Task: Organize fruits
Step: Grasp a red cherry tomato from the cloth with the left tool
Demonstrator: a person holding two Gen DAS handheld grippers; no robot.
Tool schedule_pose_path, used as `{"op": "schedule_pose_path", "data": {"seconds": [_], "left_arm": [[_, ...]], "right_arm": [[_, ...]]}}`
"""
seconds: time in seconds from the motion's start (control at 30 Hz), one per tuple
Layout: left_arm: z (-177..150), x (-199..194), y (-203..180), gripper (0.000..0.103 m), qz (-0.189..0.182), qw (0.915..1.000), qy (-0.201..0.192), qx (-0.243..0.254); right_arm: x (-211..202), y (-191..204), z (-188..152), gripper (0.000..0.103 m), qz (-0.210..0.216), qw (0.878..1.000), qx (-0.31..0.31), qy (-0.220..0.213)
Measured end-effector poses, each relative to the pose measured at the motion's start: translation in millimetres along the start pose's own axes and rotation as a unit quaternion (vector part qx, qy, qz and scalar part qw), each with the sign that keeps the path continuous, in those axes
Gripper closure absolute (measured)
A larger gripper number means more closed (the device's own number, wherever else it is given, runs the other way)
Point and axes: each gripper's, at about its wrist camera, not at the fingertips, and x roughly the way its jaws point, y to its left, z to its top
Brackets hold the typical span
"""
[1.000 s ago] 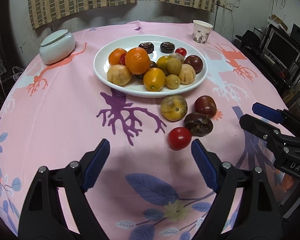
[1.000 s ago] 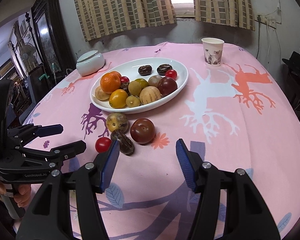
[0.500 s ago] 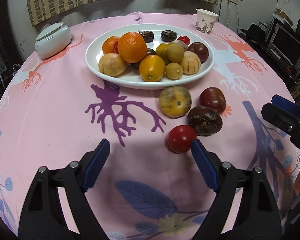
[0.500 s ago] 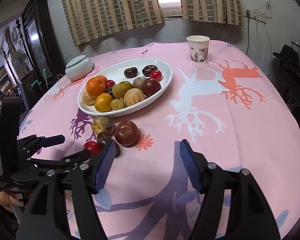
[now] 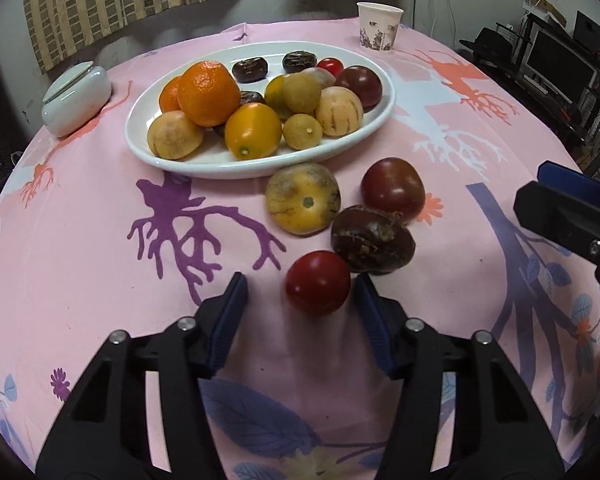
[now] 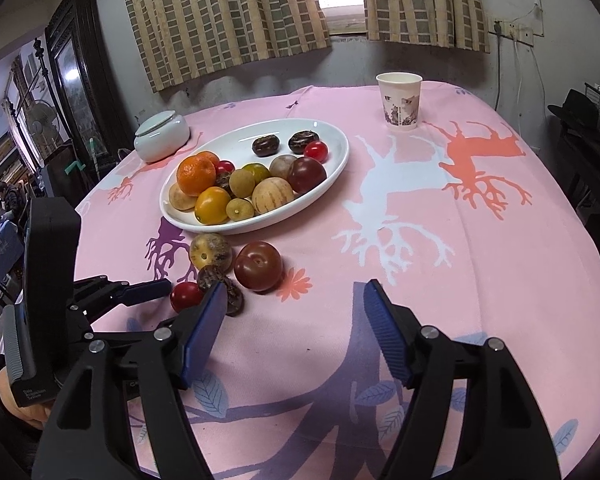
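Left tool (image 5: 300, 300) closing around red tomato (image 5: 318, 282) | person's hand (image 6: 24, 410) right-view only

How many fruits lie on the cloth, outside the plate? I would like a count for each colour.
Red fruit: 1
Dark red fruit: 1
Brown fruit: 1
Yellow fruit: 1
Total: 4
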Motion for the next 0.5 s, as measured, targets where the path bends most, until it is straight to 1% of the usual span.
{"op": "schedule_pose_path", "data": {"seconds": [0.1,0.23,0.3,0.43,0.5], "left_arm": [[-0.4,-1.0,2.0,0.055,-0.005,1.0,-0.003,-0.002],[-0.2,-1.2,0.8,0.054,-0.002,1.0,-0.005,-0.002],[-0.1,-0.7,0.4,0.051,0.001,1.0,-0.008,-0.001],[1.1,0.5,-3.0,0.052,0.009,0.9999,-0.011,0.007],[1.0,-1.4,-5.4,0.072,0.002,0.9998,-0.015,0.013]], "right_arm": [[0.9,2.1,-0.8,0.032,0.0,1.0,-0.003,0.002],[1.8,2.6,-1.1,0.032,-0.001,1.0,-0.003,0.004],[2.2,2.4,-1.3,0.032,-0.001,1.0,-0.004,0.004],[2.6,2.6,-1.5,0.032,-0.001,1.0,-0.005,0.005],[2.6,2.9,-1.5,0.032,-0.002,1.0,-0.005,0.005]]}}
